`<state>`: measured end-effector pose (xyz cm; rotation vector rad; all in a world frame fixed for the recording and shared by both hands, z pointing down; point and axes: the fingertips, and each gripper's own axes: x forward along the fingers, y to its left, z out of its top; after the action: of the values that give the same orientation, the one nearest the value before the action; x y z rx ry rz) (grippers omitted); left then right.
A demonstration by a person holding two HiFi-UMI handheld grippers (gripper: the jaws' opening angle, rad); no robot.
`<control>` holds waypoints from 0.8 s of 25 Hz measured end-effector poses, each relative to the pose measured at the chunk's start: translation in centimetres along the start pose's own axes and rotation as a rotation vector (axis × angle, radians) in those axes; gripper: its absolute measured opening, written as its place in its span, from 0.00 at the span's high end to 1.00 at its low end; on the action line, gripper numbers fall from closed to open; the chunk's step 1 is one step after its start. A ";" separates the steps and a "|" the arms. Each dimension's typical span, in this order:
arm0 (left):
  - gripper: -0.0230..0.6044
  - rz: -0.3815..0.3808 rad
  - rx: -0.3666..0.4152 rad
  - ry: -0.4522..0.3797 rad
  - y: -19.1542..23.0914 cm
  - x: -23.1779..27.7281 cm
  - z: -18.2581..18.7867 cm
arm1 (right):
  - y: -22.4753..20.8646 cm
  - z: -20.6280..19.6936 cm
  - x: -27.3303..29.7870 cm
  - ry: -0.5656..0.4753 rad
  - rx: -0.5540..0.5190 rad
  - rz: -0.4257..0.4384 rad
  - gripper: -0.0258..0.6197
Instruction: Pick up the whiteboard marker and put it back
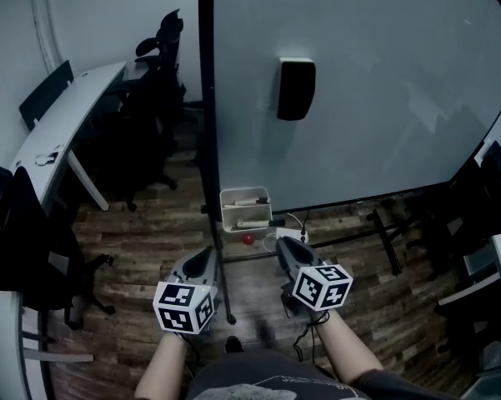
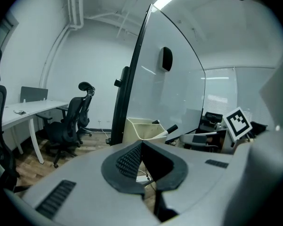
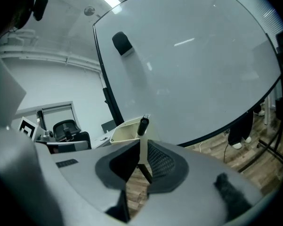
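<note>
Honestly, nothing here can actually be read. The cube point(image 1: 183, 307) on the left gripper point(image 1: 208, 255) and its twin on the right gripper point(image 1: 283, 244) only carry black-and-white square patterns (no letters or digits in them). The whiteboard point(image 1: 358, 82) has no writing, the whiteboard marker point(image 3: 143, 142) shows no legible label, and the print on the person's shirt point(image 1: 258, 387) is too blurry.

A whiteboard point(image 1: 375, 98) on a black stand fills the upper right of the frame, with a black eraser point(image 1: 296, 88) stuck to it. At its lower left edge hangs a beige tray point(image 1: 225, 211) in which a whiteboard marker point(image 1: 254, 222) lies. Below, at lower centre, the left gripper point(image 1: 205, 257) and right gripper point(image 1: 283, 245) point toward it over the wooden floor point(image 1: 142, 248). Office chairs point(image 1: 154, 98) and a desk point(image 1: 71, 115) stand at the upper left.
</note>
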<state>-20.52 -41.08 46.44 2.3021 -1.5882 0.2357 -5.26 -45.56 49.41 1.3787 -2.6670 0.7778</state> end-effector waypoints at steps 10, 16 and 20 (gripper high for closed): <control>0.94 -0.045 0.010 0.014 1.4 2.6 0.5 | 0.1 1.4 2.9 -0.040 0.048 0.015 0.77; 0.94 -0.054 0.014 0.013 1.8 3.5 1.0 | 0.2 2.3 3.9 -0.060 0.062 0.017 0.76; 0.94 -0.053 0.014 0.011 2.0 3.7 1.2 | 0.2 2.5 4.4 -0.047 0.027 0.004 0.76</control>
<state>-21.10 -45.40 46.86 2.3460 -1.5224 0.2459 -7.65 -49.90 48.32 1.4152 -2.7057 0.7939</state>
